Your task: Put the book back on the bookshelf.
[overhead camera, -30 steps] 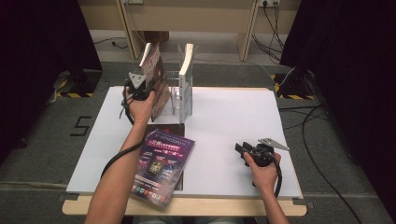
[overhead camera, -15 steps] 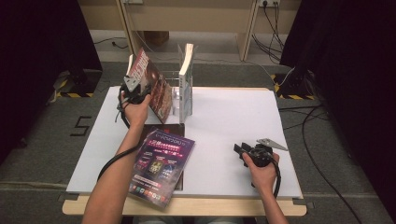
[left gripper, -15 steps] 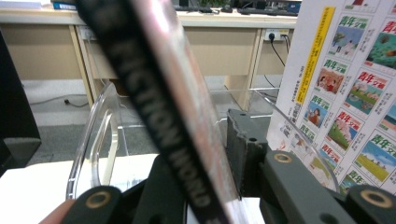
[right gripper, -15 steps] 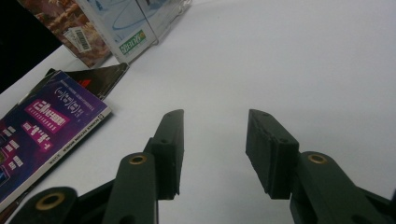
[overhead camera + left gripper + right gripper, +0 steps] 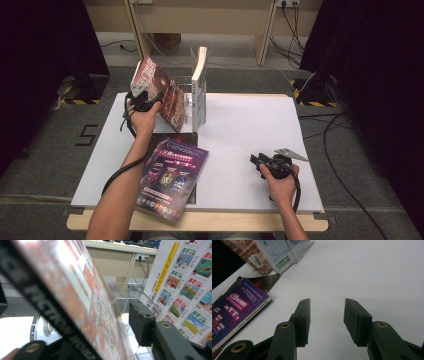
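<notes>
Two magazines [image 5: 172, 176] wait at six o'clock on the table [image 5: 240, 130]; one red magazine [image 5: 162, 92] leans in the clear rack [image 5: 189, 102]. Left gripper [image 5: 142, 97] jaws have just been opening, magazine between them; right gripper [image 5: 257, 160] jaws stand apart, empty.

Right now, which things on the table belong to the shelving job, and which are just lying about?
In the job:
red-covered magazine between the left gripper's opening jaws
clear acrylic rack
white book standing in the rack

Lying about:
purple-covered magazine
dark magazine beneath it
right gripper, open
</notes>
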